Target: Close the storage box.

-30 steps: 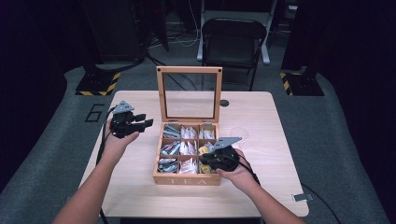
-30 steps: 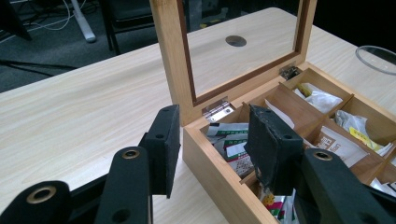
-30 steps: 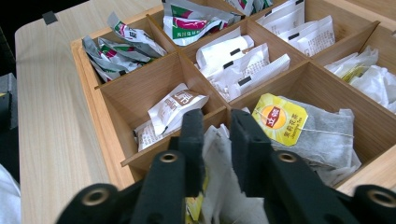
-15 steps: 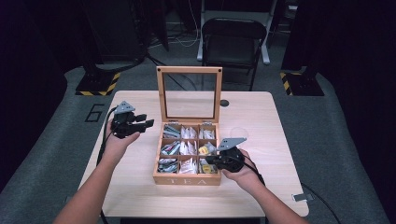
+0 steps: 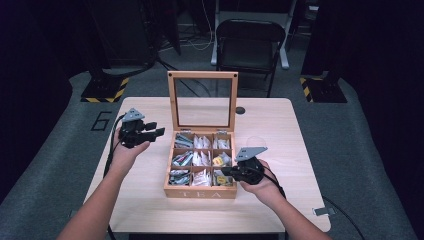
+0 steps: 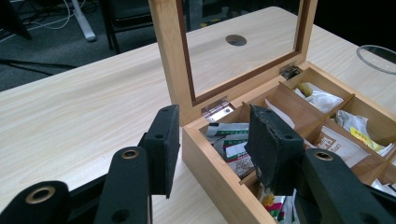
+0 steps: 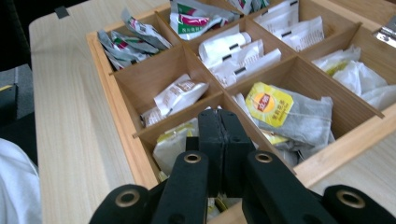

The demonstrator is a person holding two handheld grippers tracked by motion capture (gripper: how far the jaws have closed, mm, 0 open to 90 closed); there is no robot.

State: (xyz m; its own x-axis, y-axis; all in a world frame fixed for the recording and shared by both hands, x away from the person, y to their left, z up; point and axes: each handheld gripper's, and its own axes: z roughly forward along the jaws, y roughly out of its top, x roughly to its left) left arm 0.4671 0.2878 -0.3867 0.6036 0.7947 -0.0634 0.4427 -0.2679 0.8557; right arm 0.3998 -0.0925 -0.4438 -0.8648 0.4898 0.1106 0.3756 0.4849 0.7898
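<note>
wooden tea box (image 5: 200, 192) sits mid-desk (image 5: 300, 130), glass-paned lid (image 5: 202, 100) standing upright at the back on its hinges. nine compartments, each with tea bags or sachets.

right gripper (image 5: 231, 171) is at the box's near right corner, tips over the front-right compartment. in the right gripper view (image 7: 219, 140) its jaws are pressed flat together; they have just been closing. they sit low over the divider between the front-right and middle-right compartments, close to the pale-yellow sachets (image 7: 173, 142) in the front one. cannot tell whether any paper is pinched between the pads; nothing visible in the seam.

just beyond the tips, a grey tea bag with a yellow tag (image 7: 280, 109) lies in the middle-right compartment. white sachets (image 7: 238, 53) in the centre one, a brown-printed sachet (image 7: 180, 95) in the front-middle one.

left gripper (image 5: 156, 129) is held off the box's left side, above bare desk, near the back-left corner. in the left gripper view (image 6: 217, 135) its jaws stand apart with nothing between them, the box's corner and a hinge (image 6: 217, 111) seen through the gap. a clear glass rim (image 6: 378, 58) stands on the desk right of the box.
</note>
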